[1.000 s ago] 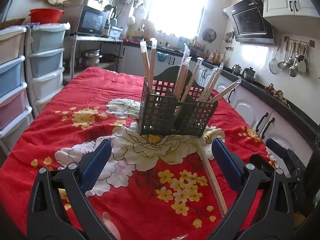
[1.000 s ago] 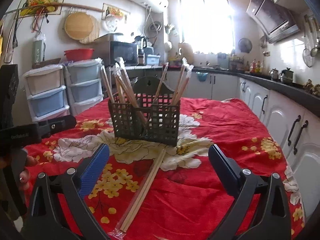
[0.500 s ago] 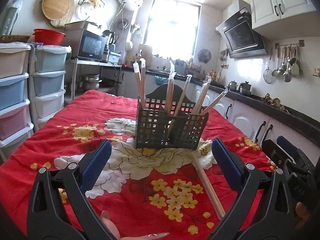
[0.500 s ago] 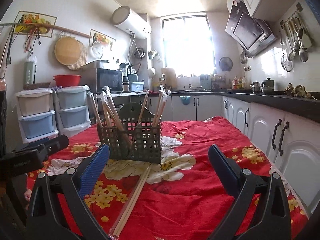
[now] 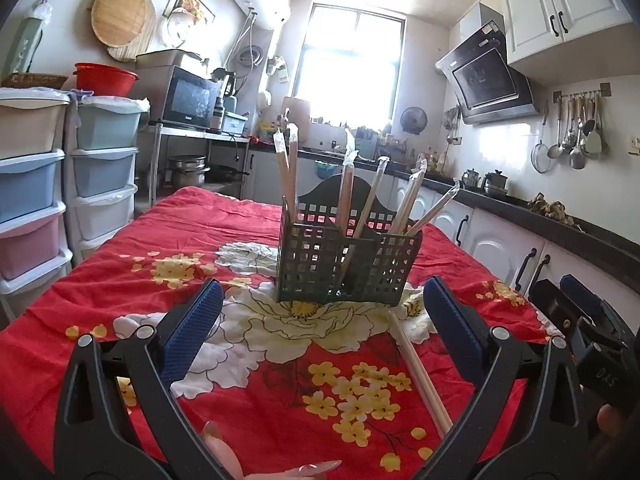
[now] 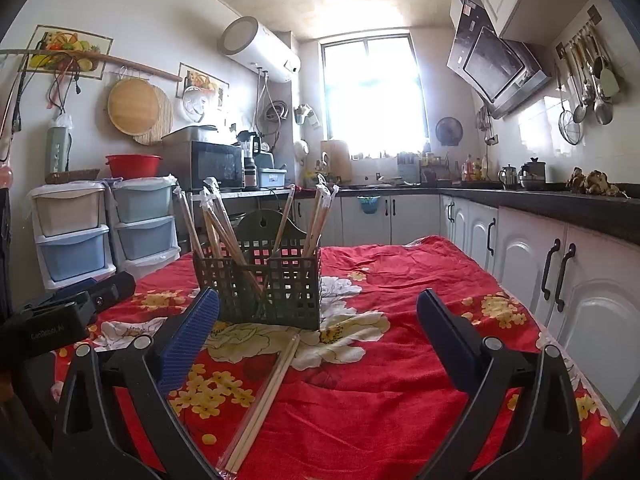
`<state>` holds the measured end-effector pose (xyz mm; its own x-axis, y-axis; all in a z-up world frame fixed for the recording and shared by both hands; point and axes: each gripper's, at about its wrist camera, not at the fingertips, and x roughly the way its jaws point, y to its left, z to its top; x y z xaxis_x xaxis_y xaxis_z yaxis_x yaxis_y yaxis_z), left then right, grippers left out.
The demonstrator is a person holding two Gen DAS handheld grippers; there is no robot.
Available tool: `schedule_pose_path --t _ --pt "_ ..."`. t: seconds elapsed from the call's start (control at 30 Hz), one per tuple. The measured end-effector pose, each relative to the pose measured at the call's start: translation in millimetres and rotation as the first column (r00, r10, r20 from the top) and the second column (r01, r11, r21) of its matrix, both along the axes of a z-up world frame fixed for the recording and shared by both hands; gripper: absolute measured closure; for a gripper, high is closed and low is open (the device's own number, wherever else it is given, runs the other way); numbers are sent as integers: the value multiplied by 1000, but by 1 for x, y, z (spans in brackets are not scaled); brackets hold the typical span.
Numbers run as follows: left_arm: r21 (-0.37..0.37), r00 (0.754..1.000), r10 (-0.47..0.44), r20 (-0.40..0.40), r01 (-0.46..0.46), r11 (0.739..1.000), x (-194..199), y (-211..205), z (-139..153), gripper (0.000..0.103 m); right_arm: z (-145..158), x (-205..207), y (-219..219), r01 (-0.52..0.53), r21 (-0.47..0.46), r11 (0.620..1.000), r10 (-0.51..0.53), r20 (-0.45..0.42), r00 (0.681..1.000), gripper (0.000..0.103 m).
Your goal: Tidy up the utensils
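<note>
Both grippers hang with their blue pads spread wide and nothing between them: the left gripper faces the table from one side, the right gripper from the other. Just past the right gripper's fingers, slightly toward its left pad, lies the last wrapped pair of chopsticks flat on the red floral tablecloth, its far end almost touching the dark mesh utensil caddy, which already holds several wrapped pairs. I'd worry the slick wrapper slides out of a pinch on the soft cloth, or that the light caddy tips when nudged by a pad. Compared with a second ago, both cameras have tilted upward, showing more ceiling; the chopsticks and caddy have not shifted.
</note>
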<state>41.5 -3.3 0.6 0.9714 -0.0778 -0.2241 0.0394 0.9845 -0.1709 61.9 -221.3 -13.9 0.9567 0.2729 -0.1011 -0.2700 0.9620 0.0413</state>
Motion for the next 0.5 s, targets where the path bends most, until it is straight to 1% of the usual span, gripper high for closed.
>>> schedule_pose_path --t 0.5 --pt "1 1000 1 5 -1 1000 0 0 0 11 0 -1 0 5 2 1000 -5 -1 1000 6"
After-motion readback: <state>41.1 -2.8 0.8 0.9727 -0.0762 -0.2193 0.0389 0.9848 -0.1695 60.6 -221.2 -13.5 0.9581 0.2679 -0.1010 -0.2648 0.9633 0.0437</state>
